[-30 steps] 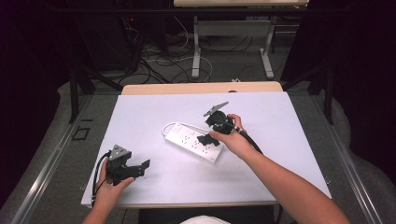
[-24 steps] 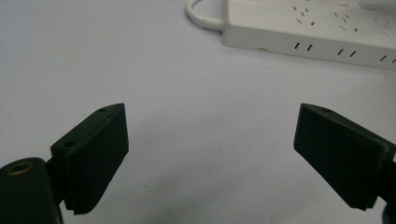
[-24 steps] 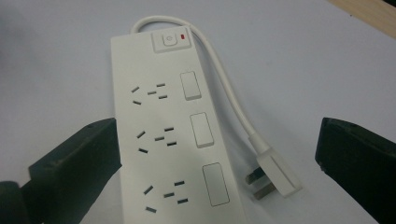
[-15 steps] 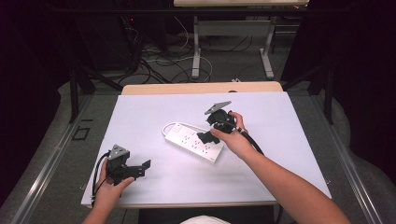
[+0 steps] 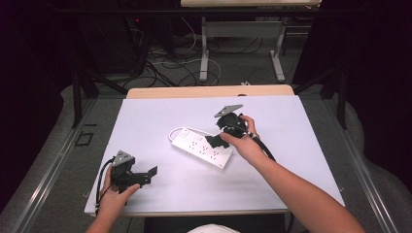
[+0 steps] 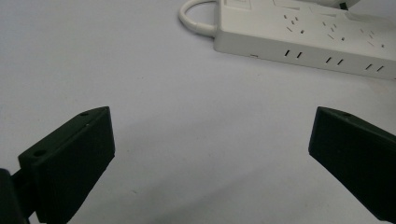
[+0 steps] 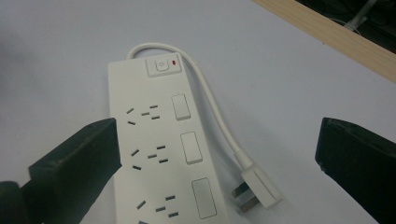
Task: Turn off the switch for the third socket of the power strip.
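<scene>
White power strip lies flat mid-frame on the desk in the high view, long axis running from upper left to lower right. Its short cord loops off the switch end and comes back to the plug, which rests on the desk just beside the strip's right edge in the right gripper view.

Handling, as a judgement: rigid plastic body, light to moderate weight, smooth and likely a bit slippery. Best hold is across the narrow width, jaws on the two long sides. The cord is limp and would trail; the plug would drag.

Right tool hovers over the strip's lower-right end, jaws spread wide, holding nothing. Hand wrapped around the body, forearm reaching in from the lower right.

Left tool sits low at lower left of the high view, well apart from the strip, jaws wide open and empty, pointed towards it.
</scene>
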